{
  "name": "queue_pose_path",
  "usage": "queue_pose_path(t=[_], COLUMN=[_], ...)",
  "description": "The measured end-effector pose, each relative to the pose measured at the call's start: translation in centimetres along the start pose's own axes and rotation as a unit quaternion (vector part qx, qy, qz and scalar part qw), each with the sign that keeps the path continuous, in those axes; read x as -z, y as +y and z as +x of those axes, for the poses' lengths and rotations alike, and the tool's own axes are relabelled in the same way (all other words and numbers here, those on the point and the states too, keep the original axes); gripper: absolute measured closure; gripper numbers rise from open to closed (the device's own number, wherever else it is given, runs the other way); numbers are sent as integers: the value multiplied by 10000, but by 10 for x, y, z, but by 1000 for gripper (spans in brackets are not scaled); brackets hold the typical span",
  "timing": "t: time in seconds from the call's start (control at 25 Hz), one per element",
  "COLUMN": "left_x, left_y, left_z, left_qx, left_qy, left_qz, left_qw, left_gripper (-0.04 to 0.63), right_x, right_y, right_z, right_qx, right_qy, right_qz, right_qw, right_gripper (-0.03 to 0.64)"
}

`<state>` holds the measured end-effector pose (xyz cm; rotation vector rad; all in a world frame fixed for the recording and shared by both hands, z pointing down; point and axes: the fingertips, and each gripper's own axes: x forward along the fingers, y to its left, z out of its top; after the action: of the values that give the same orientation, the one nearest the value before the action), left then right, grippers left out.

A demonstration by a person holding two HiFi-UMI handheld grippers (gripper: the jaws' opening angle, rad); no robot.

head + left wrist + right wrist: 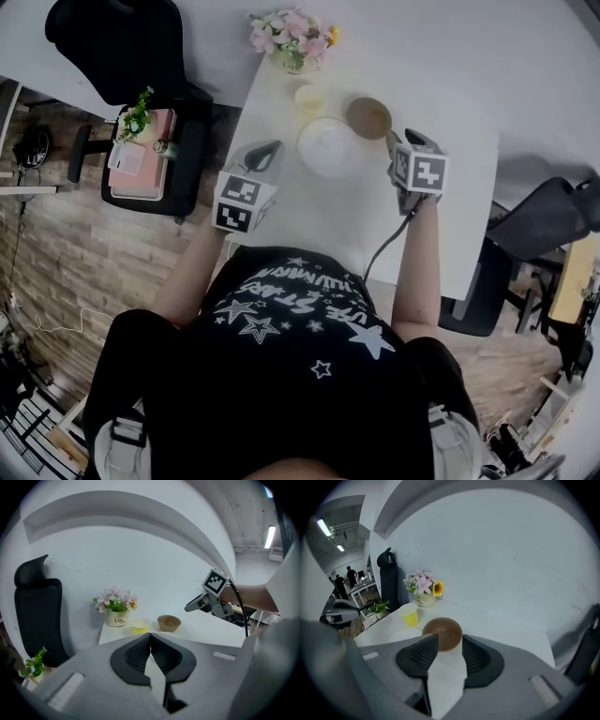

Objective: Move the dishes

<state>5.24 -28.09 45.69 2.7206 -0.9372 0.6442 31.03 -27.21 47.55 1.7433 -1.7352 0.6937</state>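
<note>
l tool (150, 635): jaws shut, tips meeting, nothing btwn them. it's held over the near-left part of the white worktop (309, 220), marker cube toward the person.

r tool (449, 641): jaws apart w/ a moderate gap, holding nothing. brown bowl (443, 633) sits upright on the worktop just ahead of that gap, roughly centred on it. one jaw tip overlaps the bowl's edge in r gripper view; can't tell if it's touching.

dishes are all on the far half of the worktop:
- white plate (328, 145): nearest the person, btwn the two tools in head view.
- bowl: just beyond the plate toward the view's right. v. close to it, can't tell if touching.
- yellow cup (309, 97): small, just beyond the plate toward the view's left. near the bowl but apart.
- flower pot (289, 42): pink blooms, at the far edge behind the cup.

off the worktop:
- black office chair (112, 42) at far left.
- low cart (141, 164) beside it w/ a small green plant (137, 114), over brick-pattern floor (56, 234).
- another dark chair (539, 220) at the right.
- people (340, 585) standing in the bkgd of r gripper view.
</note>
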Motion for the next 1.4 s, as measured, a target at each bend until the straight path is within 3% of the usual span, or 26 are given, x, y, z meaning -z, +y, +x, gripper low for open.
queue_pose_path(t=[0.44,0.68,0.76,1.04,1.4], left_x=[27,23,22,16,37], left_y=[-4,-15,-20,-42,-98], left_z=[-22,-26,-30,-41,-83], left_qx=[672,852,860,630,407], left_qy=[98,15,-19,-74,-10], left_qz=[215,378,354,269,196], left_qw=[9975,9956,9957,9976,9990], left_gripper=[584,584,584,584,584], right_x=[42,49,50,53,112], right_y=[50,64,68,68,76], right_z=[-49,-64,-67,-94,-140], right_qx=[370,330,281,180,-137], right_qy=[-424,-694,-729,-746,-656], right_qz=[231,285,291,-175,-104], right_qw=[9982,9966,9965,9969,9977], right_gripper=[475,585,612,612,612])
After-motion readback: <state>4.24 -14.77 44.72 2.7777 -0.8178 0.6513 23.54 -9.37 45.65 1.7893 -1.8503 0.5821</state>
